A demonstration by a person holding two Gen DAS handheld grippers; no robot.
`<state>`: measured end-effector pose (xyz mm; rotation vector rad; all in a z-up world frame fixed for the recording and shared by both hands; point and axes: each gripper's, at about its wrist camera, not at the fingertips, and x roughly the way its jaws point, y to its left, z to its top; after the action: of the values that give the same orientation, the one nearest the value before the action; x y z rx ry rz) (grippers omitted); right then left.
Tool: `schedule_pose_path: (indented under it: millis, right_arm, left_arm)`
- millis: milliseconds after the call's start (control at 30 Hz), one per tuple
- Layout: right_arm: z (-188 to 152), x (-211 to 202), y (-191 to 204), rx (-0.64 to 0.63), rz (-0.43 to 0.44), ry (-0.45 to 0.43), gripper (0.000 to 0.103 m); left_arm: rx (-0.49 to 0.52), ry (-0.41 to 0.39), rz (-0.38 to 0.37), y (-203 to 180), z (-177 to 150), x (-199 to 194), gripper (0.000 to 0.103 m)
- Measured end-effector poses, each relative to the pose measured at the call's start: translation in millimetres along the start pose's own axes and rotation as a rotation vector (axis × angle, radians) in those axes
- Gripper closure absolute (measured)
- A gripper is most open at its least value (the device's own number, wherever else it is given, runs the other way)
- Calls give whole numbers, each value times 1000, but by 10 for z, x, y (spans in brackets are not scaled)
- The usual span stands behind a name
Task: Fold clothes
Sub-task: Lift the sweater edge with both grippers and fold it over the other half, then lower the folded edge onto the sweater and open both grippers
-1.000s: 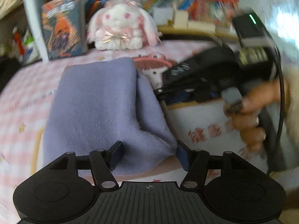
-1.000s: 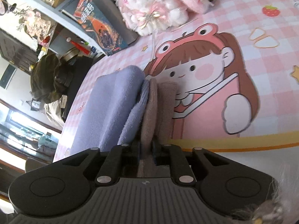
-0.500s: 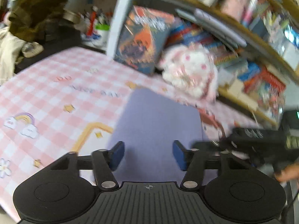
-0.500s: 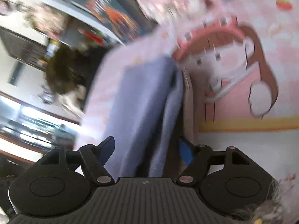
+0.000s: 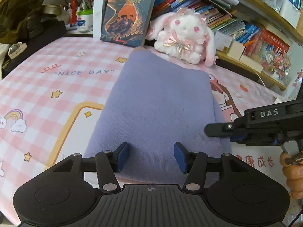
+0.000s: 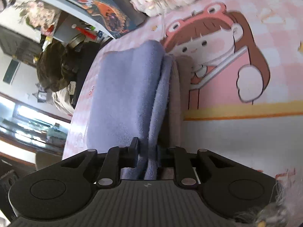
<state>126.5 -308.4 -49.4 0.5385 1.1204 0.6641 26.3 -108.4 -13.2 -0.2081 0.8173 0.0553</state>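
A folded lavender garment [image 5: 159,106] lies on the pink checked mat [image 5: 56,79]. My left gripper [image 5: 151,156] is open and empty, hovering over the garment's near edge. My right gripper [image 5: 217,130] comes in from the right at the garment's right side. In the right wrist view my right gripper [image 6: 148,157] is closed on the lavender layers [image 6: 128,94] of the folded edge. A brownish-pink layer [image 6: 178,98] lies under them, outside the right finger.
A white and pink plush rabbit [image 5: 185,37] and an upright book [image 5: 126,13] stand behind the garment. Shelves of books [image 5: 236,22] run along the back right. A dark jacket [image 5: 19,13] is piled at the far left.
My left gripper lifted back and now looks over the whole garment. My right gripper opened half a second ago and has shut again on the lavender layers.
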Motion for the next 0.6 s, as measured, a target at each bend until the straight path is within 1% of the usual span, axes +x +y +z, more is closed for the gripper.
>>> schedule_pose_path:
  millis: [33, 100, 167, 200, 233, 267, 300, 333, 367, 400, 467, 500, 533, 567, 600]
  right_arm:
    - [-1, -33, 19, -10, -11, -14, 77]
    - [-7, -100, 47, -30, -31, -40, 73]
    - [-6, -179, 123, -62, -51, -71, 72]
    - [-14, -240, 174, -86, -64, -98, 70]
    - [-18, -305, 226, -117, -78, -135, 66]
    - [-16, -368, 281, -152, -88, -178, 65]
    - [-15, -425, 344, -191, -94, -222, 61]
    - [-8, -451, 392, -219, -90, -244, 57]
    - [8, -444, 426, -236, -74, -241, 55]
    - [20, -401, 440, -239, -62, -218, 54]
    - [40, -240, 427, -213, -44, -131, 53]
    - [41, -153, 410, -200, -49, -92, 54]
    - [32, -60, 383, -186, -68, -58, 58]
    - [24, 33, 355, -173, -86, -24, 66]
    - [14, 90, 350, -172, -97, -11, 88]
  left_arm:
    - [-8, -6, 1, 6, -3, -19, 50]
    - [-25, -23, 8, 5, 2, -73, 50]
    - [-37, -53, 22, -11, 18, -154, 49]
    - [-40, -84, 30, -18, 19, -218, 49]
    - [-45, -108, 30, -15, 21, -261, 48]
    - [-51, -131, 29, -11, 23, -304, 48]
    - [-59, -143, 34, 3, 25, -329, 48]
    - [-69, -155, 38, 17, 28, -353, 48]
    - [-77, -161, 42, 35, 29, -371, 48]
    - [-83, -165, 45, 47, 30, -384, 48]
    - [-93, -172, 54, 67, 24, -412, 48]
    - [-98, -176, 57, 75, 19, -428, 48]
    - [-103, -180, 60, 84, 14, -443, 48]
    - [-110, -184, 62, 85, 3, -462, 48]
    - [-116, -189, 64, 86, -8, -482, 48]
